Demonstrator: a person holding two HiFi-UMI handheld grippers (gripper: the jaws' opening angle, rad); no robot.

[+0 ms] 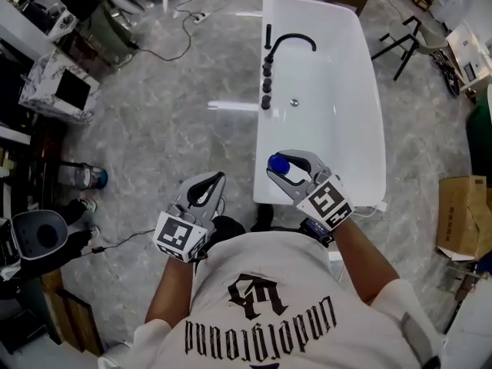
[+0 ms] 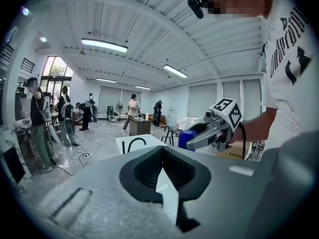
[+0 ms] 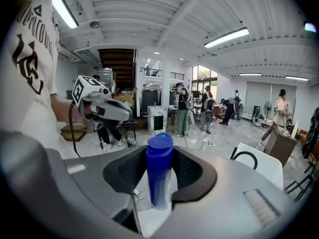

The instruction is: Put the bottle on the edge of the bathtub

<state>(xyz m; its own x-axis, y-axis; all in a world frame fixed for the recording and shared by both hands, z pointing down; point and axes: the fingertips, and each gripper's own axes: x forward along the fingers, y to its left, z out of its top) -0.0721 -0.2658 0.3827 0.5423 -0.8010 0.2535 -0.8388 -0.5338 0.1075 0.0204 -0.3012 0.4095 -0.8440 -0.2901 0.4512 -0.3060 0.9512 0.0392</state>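
Observation:
A blue bottle (image 1: 277,162) with a blue cap sits upright between the pads of my right gripper (image 1: 283,165), which is shut on it. In the head view they hang over the near end of the white bathtub (image 1: 346,137). The right gripper view shows the bottle (image 3: 159,173) standing between the black pads, with the bathtub (image 3: 256,166) low at the right. My left gripper (image 1: 214,187) is held over the floor, left of the tub, its jaws shut on nothing. From the left gripper view the right gripper (image 2: 212,131) and the bottle (image 2: 186,139) show ahead.
A black faucet (image 1: 292,41) and a row of black knobs (image 1: 267,83) sit on the tub's left rim. Cables (image 1: 165,52) run across the floor. A cardboard box (image 1: 461,214) lies at the right, a black stand (image 1: 403,44) behind the tub. Several people stand far off.

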